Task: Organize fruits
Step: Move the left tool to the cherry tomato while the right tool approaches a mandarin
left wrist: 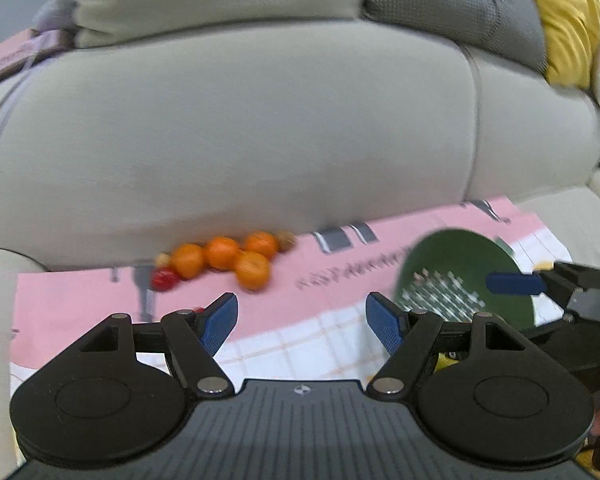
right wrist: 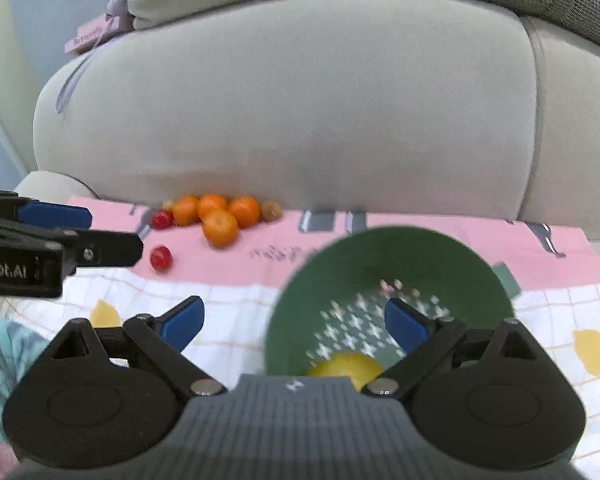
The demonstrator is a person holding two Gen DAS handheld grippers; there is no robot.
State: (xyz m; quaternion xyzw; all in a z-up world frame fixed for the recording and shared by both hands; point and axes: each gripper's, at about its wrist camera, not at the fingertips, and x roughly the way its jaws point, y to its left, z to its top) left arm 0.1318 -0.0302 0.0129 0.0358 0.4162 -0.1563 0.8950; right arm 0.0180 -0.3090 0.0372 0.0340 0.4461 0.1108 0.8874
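you're facing a big beige sofa [right wrist: 284, 92], soft matte fabric, rounded back cushion with a seam down the right side. on its seat lies a cloth [right wrist: 236, 292], flat and thin: pink band at the far side with grey printed shapes, white checked part nearer you with yellow lemon prints.

the green colander [right wrist: 380, 256] sits on the cloth, right of centre in your right wrist view. it's round, smooth plastic, with a patch of small holes in the bottom. a yellow lemon [right wrist: 346, 364] lies inside it at the near wall, partly hidden by the gripper body.

the rest of the fruit is on the pink band against the sofa back, well apart from the colander: four oranges [right wrist: 220, 226] in a tight cluster, round, bright, touching each other. a brownish nut-like thing [right wrist: 271, 210] sits just right of them, too blurred to name. a red strawberry [right wrist: 162, 220] is just left of the cluster, and a second small red fruit [right wrist: 161, 258] lies alone nearer you.

your right hand-held gripper [right wrist: 294, 324] stands wide over the colander, nothing between its blue ribbed pads. your left hand-held gripper [left wrist: 302, 322] is wide too, empty, over the cloth.
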